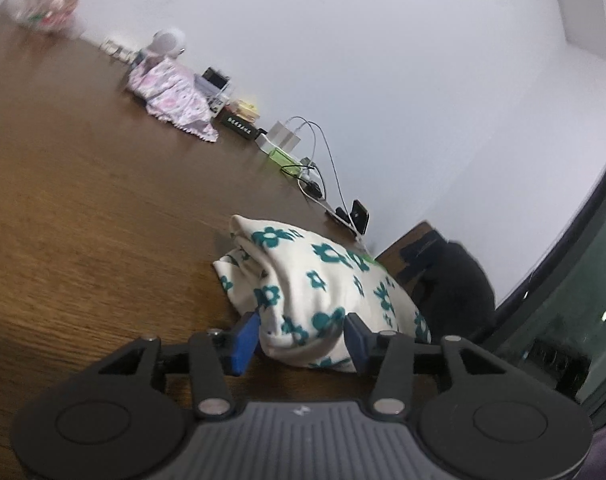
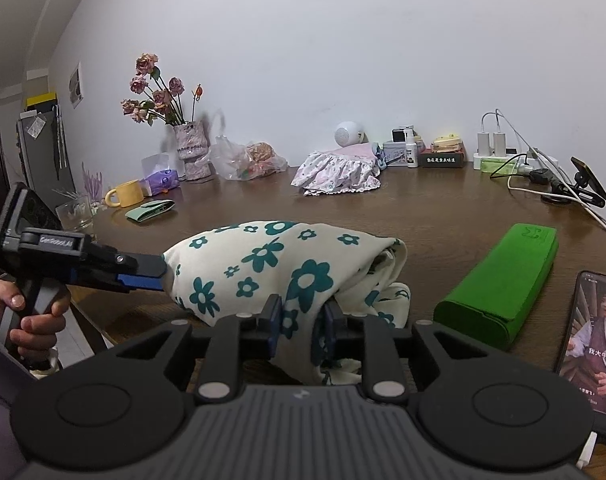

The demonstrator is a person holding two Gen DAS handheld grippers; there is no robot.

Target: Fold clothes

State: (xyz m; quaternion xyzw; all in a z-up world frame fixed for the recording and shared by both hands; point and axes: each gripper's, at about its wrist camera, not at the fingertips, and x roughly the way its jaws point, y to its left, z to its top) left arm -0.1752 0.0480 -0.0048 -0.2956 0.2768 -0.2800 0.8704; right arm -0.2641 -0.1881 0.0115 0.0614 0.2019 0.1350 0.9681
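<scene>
The floral garment [image 2: 279, 268], a loosely folded bundle, lies on the brown table [image 2: 443, 216] near its front edge. The right gripper [image 2: 301, 330] pinches a hanging fold of it between narrowly set fingers. The left gripper [image 1: 303, 340] stands half-wide around the bundle's other end — its blue pads [image 1: 245, 338] lie just beside the cloth, not pressing it.

Risks, as judged: with only one end gripped, any pull by the right gripper could drag the bundle askew or undo its layers; the loose lower fold could slide over the table edge. The green case [image 2: 499, 292] and the phone [image 2: 591, 344] lie near enough to be swept by a wide swing.

Counts — grippers, two; floral garments, one; a second pink garment [image 2: 337, 174] at the back, one; green cases, one; phones lying flat, one.
</scene>
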